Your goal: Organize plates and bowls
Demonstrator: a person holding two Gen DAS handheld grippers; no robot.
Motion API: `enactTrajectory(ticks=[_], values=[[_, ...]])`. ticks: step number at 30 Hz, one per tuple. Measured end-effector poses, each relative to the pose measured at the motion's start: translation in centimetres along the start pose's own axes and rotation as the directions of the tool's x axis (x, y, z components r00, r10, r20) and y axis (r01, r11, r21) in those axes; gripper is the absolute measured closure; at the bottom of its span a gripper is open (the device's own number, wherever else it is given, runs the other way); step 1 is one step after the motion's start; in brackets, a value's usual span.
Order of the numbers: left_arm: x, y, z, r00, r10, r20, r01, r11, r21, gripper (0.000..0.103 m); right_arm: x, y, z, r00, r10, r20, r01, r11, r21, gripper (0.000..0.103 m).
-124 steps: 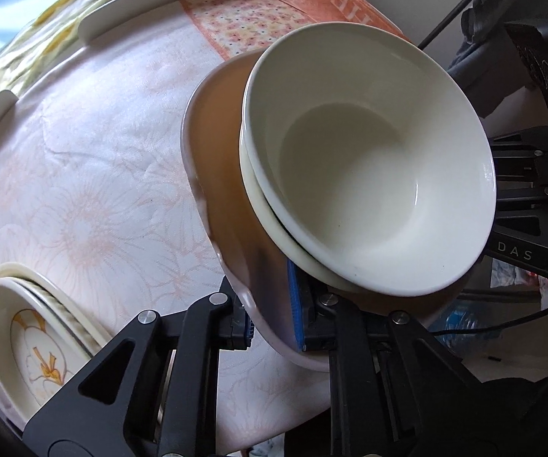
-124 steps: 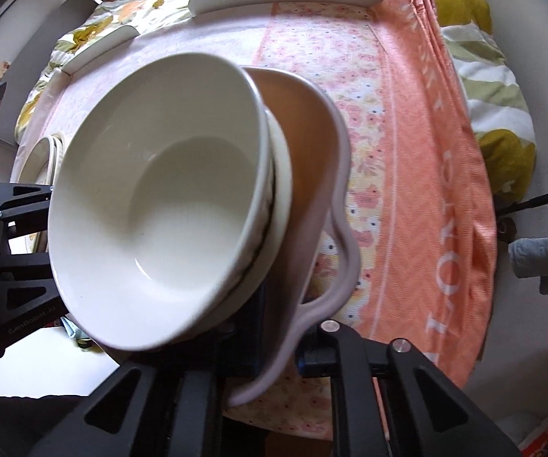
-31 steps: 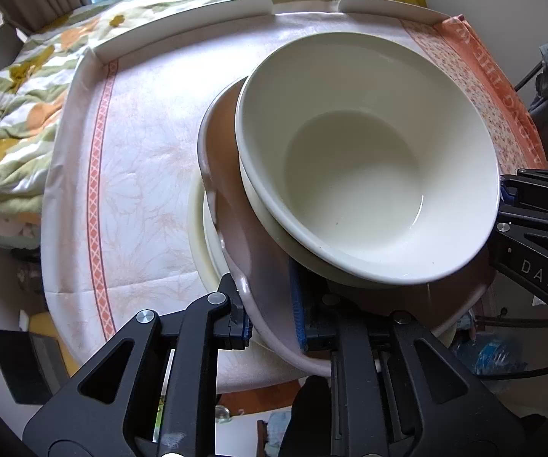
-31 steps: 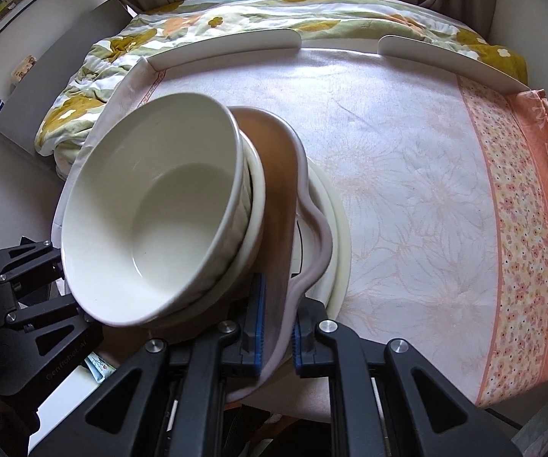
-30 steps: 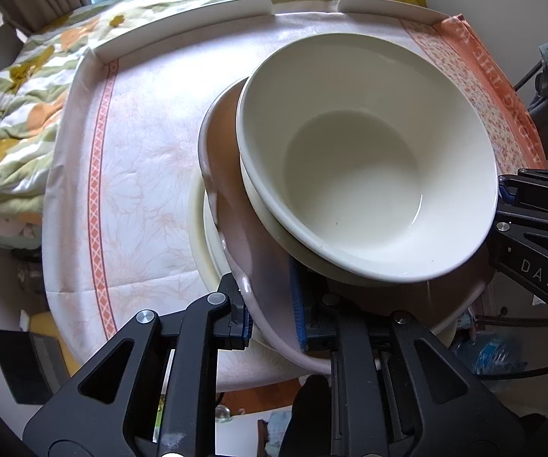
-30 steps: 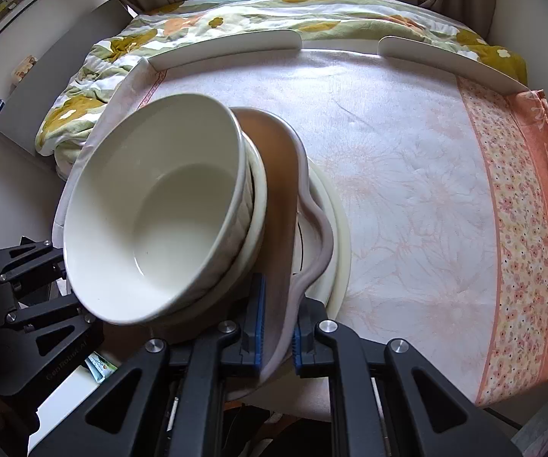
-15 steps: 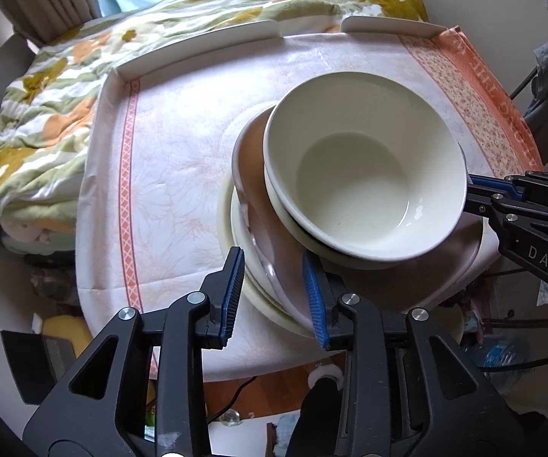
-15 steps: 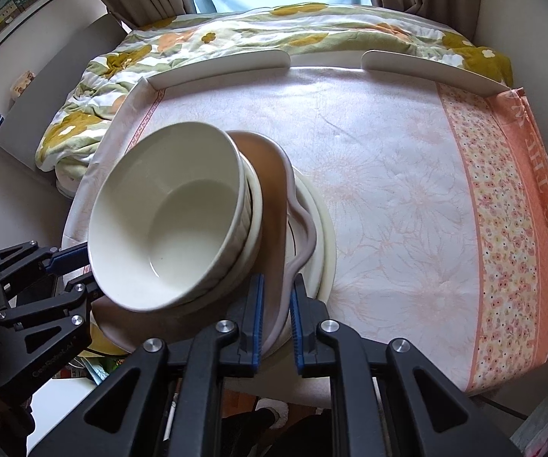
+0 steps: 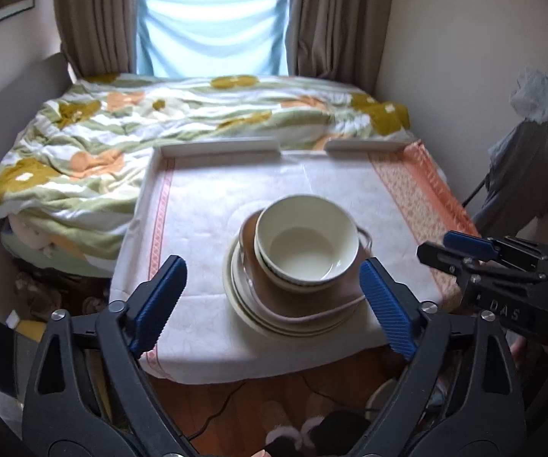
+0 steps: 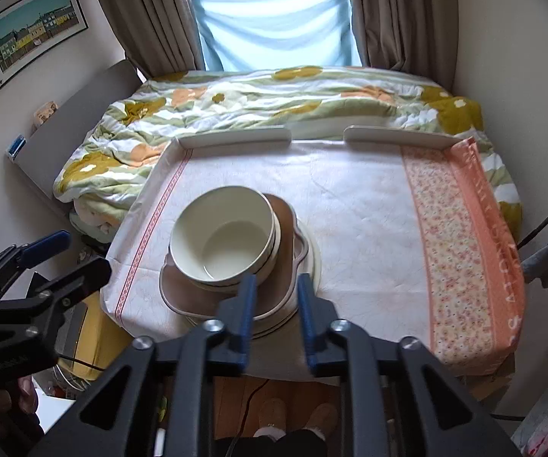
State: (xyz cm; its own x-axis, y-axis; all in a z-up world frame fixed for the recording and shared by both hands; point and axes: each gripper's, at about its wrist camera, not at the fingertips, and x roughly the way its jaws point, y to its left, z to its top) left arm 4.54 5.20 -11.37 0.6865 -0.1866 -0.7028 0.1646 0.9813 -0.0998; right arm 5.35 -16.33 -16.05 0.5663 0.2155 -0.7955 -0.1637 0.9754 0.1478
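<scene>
Left gripper (image 9: 272, 297) jaws opening wide, nothing between pads; a second ago clamped on brown dish (image 9: 274, 289) rim. Right gripper (image 10: 274, 316) jaws opening too, partway, off dish rim it pinched earlier. Both now pulled back, above stack. White bowl (image 9: 306, 245) nested in second bowl on brown dish, atop cream plates (image 9: 243, 304), resting near table (image 9: 205, 205) front edge. Bed (image 9: 121, 122) behind.

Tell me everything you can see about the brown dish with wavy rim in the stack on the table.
The brown dish with wavy rim looks like glazed ceramic, with a pale scalloped edge and small loop handles. It lies flat on cream round plates, near the table's front edge. Nested cream bowls stand upright on it. Neither tool touches it.
</scene>
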Motion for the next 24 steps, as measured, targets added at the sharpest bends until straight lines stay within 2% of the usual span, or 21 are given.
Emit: enactTrajectory(ticks=[1,2,5,7,9,11,16,19,24], values=[[-1.1,-0.3,0.3,0.999,0.003,0.033,-0.003,1.0,-0.004,0.006,-1.1,-0.1,0.1,1.0,-0.005,0.027,0.005,1.0,-0.001,0.02],[-2.3,-0.6,0.7,0.998,0.01,0.063,-0.01,1.0,-0.007,0.005,-2.3,-0.3,0.2,0.998,-0.005,0.056,0.005,1.0,-0.002,0.007],[-5.5,-1.2,1.7,0.986,0.038,0.159,-0.036,0.999,-0.015,0.001,-6.0,-0.9,0.9,0.988,-0.038,0.15,0.039,0.999,-0.001,0.006],[-7.6,-1.8,2.3,0.97,0.069,0.233,-0.065,0.998,-0.025,0.0,-8.4,-1.3,1.4,0.975,-0.081,0.208,0.082,0.997,0.004,0.005],[-9.3,-2.5,2.9,0.951,0.093,0.295,-0.088,0.996,-0.029,0.0,-10.7,-1.4,1.9,0.956,-0.123,0.267,0.128,0.992,0.002,0.001],[-10.5,-3.1,3.3,0.937,0.098,0.335,-0.095,0.995,-0.026,0.0,-12.8,-1.4,2.0,0.93,-0.152,0.335,0.162,0.987,-0.001,0.001],[-12.3,-4.4,3.4,0.91,0.12,0.398,-0.125,0.992,-0.013,0.0,-15.9,-1.3,1.9,0.871,-0.185,0.455,0.199,0.98,0.017,0.001],[-13.0,-4.7,3.1,0.897,0.111,0.429,-0.116,0.993,-0.015,0.0,-16.4,-1.3,1.5,0.854,-0.198,0.482,0.21,0.977,0.029,0.001],[-13.1,-5.3,2.7,0.891,0.108,0.441,-0.117,0.993,-0.008,0.0,-16.2,-1.5,1.3,0.849,-0.2,0.488,0.208,0.977,0.04,0.001]])
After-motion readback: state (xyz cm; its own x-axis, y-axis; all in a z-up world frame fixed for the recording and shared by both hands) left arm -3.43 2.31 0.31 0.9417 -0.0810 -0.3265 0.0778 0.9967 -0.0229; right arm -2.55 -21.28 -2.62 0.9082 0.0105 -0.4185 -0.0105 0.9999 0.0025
